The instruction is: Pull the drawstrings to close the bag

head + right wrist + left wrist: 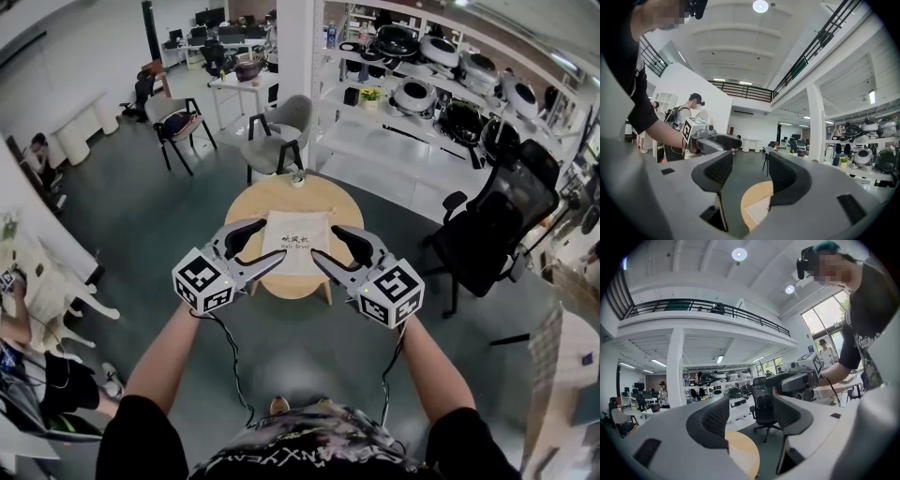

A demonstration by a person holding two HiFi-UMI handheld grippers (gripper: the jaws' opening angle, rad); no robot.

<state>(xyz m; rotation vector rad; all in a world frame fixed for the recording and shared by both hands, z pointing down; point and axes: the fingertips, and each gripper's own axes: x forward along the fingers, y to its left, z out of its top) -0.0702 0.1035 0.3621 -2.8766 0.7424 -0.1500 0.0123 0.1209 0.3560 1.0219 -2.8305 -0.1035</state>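
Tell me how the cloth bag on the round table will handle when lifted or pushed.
The bag lies flat and thin on the table, so it probably droops limply when lifted. It looks empty, so likely light. Pushed, the cloth would probably slide or bunch, not roll.

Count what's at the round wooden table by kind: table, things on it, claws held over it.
Table: 1
Cloth bag: 1
Small object at the table's far edge: 1, too small to identify
Claws: 2, left claw and right claw, both open and empty
Total: 5
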